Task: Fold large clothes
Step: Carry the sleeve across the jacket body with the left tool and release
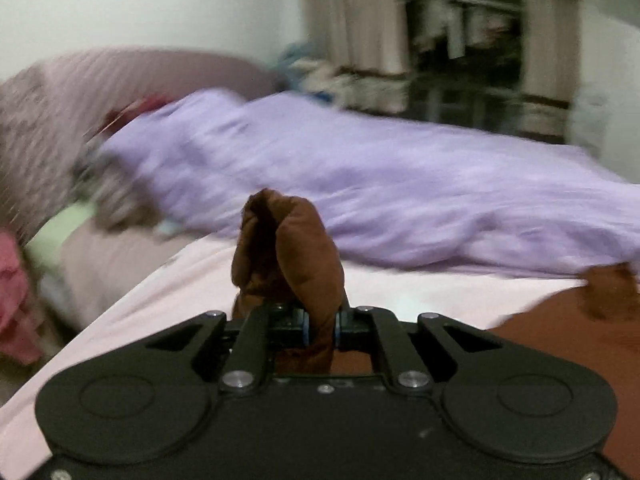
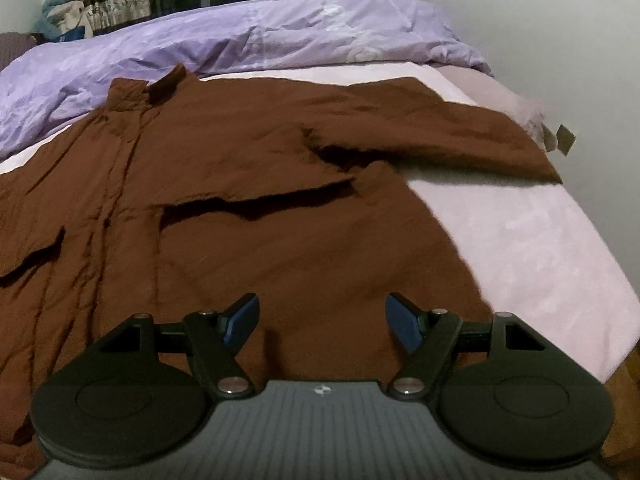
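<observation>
A large brown coat lies spread on the pink bed sheet, collar toward the far side, one sleeve stretched out to the right. My right gripper hovers over the coat's near hem, its blue pads wide apart with nothing between them. In the blurred left wrist view my left gripper is shut on a bunched fold of the brown coat, which sticks up above the jaws. More of the coat lies at the right edge of that view.
A rumpled lilac duvet lies along the far side of the bed. Curtains and a shelf unit stand behind it. Pillows and a red cloth sit at the left. The bed's right edge drops to a wooden floor.
</observation>
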Tool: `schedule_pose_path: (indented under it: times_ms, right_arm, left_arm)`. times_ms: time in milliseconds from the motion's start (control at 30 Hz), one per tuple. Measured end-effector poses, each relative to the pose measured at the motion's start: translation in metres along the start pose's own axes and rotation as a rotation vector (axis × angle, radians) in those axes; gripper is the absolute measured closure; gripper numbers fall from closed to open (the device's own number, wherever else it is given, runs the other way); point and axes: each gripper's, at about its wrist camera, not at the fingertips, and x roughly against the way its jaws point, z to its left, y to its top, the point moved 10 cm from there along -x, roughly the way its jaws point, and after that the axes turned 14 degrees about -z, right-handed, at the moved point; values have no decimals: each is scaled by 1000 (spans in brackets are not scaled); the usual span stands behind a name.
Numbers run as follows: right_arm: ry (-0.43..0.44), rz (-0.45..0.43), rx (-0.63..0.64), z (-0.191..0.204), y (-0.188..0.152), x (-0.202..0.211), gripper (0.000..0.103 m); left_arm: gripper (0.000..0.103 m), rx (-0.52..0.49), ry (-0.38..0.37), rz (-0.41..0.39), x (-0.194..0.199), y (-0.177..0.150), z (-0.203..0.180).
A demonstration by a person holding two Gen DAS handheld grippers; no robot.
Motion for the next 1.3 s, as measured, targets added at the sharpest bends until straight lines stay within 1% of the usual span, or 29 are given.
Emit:
schedule_pose_path:
  times_ms: [67, 133, 200, 233, 267, 367, 467, 567, 667, 800, 833, 867, 933, 1033, 1067, 1100, 1133, 1167, 1200, 1233, 1300]
  right_arm:
    - [-8, -11, 2, -8, 8, -6, 18]
    - [-14, -28, 13, -15, 19, -12, 18]
    - [-28, -60, 37, -23, 34, -20, 18]
    - [-36, -71, 42, -28, 40, -24, 18]
    - [-42, -75, 44, -32, 46, -30, 18]
    - [-57, -76, 42, -45, 63, -51, 18]
    - [-70, -81, 50, -55, 74, -64, 18]
    - [-86, -87, 85, -60, 78, -73, 18]
    - [-117, -87, 105, -67, 79, -86, 18]
    - [-122, -39, 83, -76, 69, -103, 18]
    - [-131, -25, 81, -78, 66, -106, 18]
    - [-141, -14, 85, -80, 63, -108, 18]
    - [-159, -12, 96, -82, 63, -109, 19]
    - [-175, -7, 93, -86, 63, -111, 19]
    - [-179, 0, 89, -87, 62, -112, 19]
    - [-180, 6, 87, -89, 61, -113, 19]
    - [-182, 10, 85, -90, 60, -113, 19]
    - [-183, 16, 84, -91, 58, -113, 19]
    - [-184, 22, 83, -92, 58, -114, 19]
    - [-187, 26, 80, -94, 58, -115, 19]
    - [-193, 27, 73, -96, 58, -115, 19]
  left_arm:
    - [95, -7, -89, -27, 12, 13, -57]
    - [95, -5, -210, -56, 26, 24, -124]
    - [95, -32, -291, -100, 41, 31, -183]
    - [95, -49, -329, -110, 48, 31, -214]
    - [95, -50, -378, -108, 54, 28, -245]
    - [95, 18, -506, -45, 64, 10, -316]
    - [95, 49, -582, -2, 69, -12, -367]
    - [95, 57, -634, 46, 71, -34, -405]
    - [95, 66, -684, 95, 66, -58, -429]
    - [95, 45, -722, 149, 61, -100, -455]
    - [95, 50, -739, 180, 60, -113, -464]
    - [95, 52, -748, 210, 70, -130, -477]
    - [95, 36, -749, 253, 63, -150, -491]
    - [93, -36, -737, 260, 68, -178, -511]
    - [93, -66, -725, 250, 69, -183, -516]
    - [91, -85, -721, 232, 72, -184, -515]
    - [81, -95, -723, 228, 74, -183, -517]
    - [71, -94, -742, 234, 77, -182, -520]
    - [44, -80, -778, 248, 82, -180, -524]
    - [34, -68, -814, 260, 87, -178, -527]
    - [34, -82, -858, 248, 103, -172, -532]
